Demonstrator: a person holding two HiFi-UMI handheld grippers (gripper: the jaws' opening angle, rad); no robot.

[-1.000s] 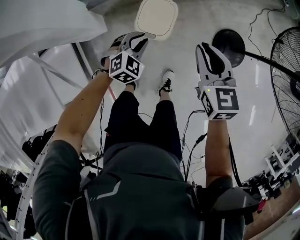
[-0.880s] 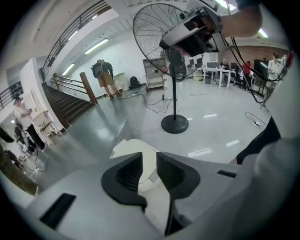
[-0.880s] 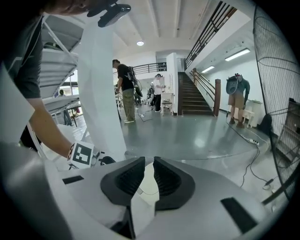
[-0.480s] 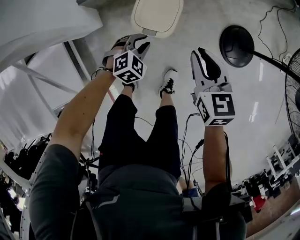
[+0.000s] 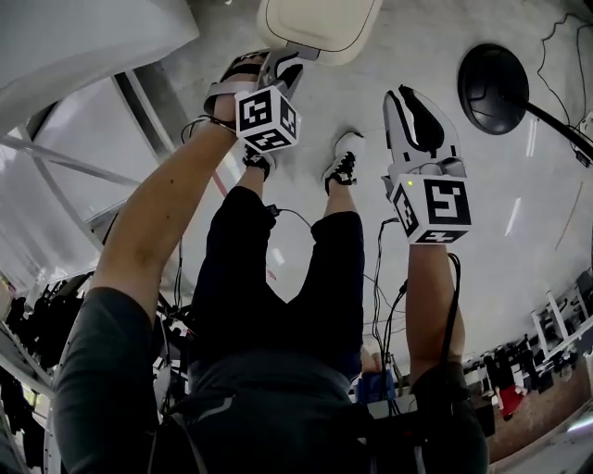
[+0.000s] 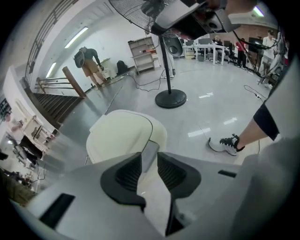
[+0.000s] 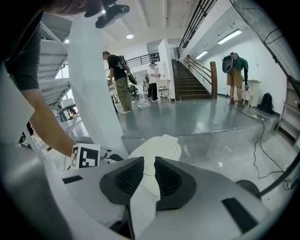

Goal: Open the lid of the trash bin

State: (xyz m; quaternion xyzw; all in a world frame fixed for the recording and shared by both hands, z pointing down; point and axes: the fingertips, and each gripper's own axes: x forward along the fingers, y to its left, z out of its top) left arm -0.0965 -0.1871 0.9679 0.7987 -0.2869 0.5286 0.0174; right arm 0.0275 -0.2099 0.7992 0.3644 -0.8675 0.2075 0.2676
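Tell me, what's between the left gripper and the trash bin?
Nothing. In the left gripper view, the left gripper aims its opening, empty jaws straight at the trash bin; no object sits between.

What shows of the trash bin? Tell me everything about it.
Mostly the top of the trash bin shows: a cream, smooth, plastic-looking lid, rounded-rectangular, shut and flat, with a thin dark seam inside its rim and a grey tab at the near edge. It stands on the grey floor. Nothing visibly touches it; the left gripper, jaws opening, lines up on the tab.
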